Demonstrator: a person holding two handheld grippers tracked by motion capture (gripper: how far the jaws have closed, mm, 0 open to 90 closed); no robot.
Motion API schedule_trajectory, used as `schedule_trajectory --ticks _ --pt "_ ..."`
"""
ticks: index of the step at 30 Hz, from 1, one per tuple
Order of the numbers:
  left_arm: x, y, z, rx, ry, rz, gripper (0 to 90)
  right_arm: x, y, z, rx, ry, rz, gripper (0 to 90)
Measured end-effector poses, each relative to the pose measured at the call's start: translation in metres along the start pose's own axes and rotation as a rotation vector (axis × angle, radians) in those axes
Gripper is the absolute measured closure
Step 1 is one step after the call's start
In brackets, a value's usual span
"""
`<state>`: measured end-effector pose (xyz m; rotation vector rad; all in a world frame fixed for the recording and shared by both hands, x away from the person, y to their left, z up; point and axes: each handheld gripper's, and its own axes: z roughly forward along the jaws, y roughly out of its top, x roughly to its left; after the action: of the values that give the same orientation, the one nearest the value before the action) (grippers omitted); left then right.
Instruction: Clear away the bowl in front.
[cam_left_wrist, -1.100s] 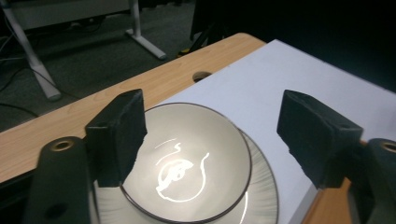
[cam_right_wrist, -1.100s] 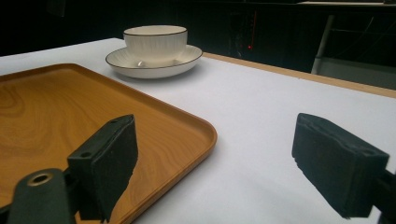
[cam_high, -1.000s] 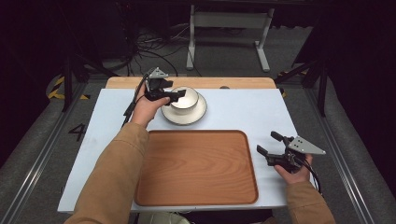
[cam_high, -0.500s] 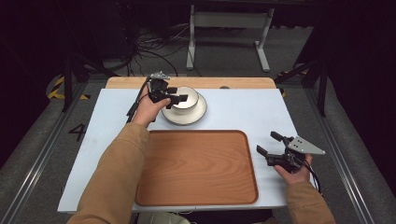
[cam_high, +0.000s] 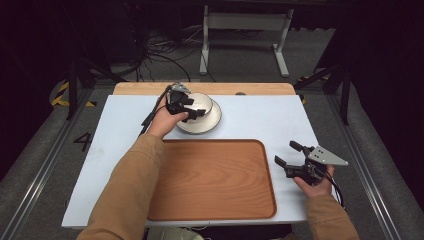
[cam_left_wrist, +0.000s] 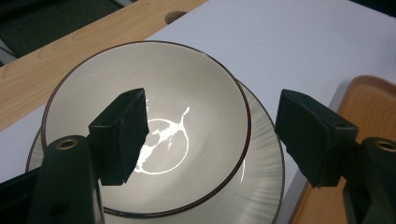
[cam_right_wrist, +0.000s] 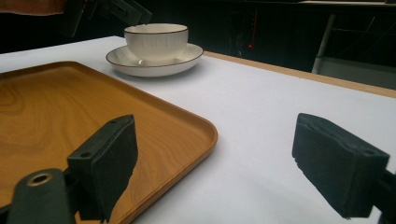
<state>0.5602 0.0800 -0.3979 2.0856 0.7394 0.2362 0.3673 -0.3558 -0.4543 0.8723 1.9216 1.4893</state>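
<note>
While the left gripper (cam_left_wrist: 210, 140) hangs over the cream bowl (cam_left_wrist: 187, 93) on its saucer (cam_left_wrist: 261, 186), its jaws, just widened, stand spread astride the near rim, not touching. The right gripper (cam_right_wrist: 215, 172) rests open beside the wooden tray (cam_right_wrist: 70, 107).

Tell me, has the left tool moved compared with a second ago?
Yes. The left tool has sunk toward the bowl, one jaw now inside its rim; its jaws have just been opening. The bowl itself stayed put.
</note>
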Motion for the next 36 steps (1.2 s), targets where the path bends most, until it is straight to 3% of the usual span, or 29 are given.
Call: schedule_trajectory --ticks 15,23,25,28,30,36 --pt "-0.005 -0.005 0.016 0.087 -0.016 0.054 33.8 0.0 0.0 0.0 0.0 0.0 0.0 14.9" --pt "-0.009 -0.008 0.024 0.126 0.026 0.092 35.6 0.0 0.0 0.0 0.0 0.0 -0.001 14.9" --pt "-0.01 -0.008 0.026 0.14 0.035 0.104 39.7 0.0 0.0 0.0 0.0 0.0 -0.001 14.9" --pt "-0.012 -0.009 0.028 0.149 0.048 0.103 41.2 0.0 0.0 0.0 0.0 0.0 0.0 14.9" --pt "-0.013 -0.009 0.03 0.173 0.08 0.096 44.4 0.0 0.0 0.0 0.0 -0.001 -0.001 14.9" --pt "-0.014 -0.01 0.033 0.192 0.099 0.099 50.7 0.0 0.0 0.0 0.0 -0.001 0.001 14.9"
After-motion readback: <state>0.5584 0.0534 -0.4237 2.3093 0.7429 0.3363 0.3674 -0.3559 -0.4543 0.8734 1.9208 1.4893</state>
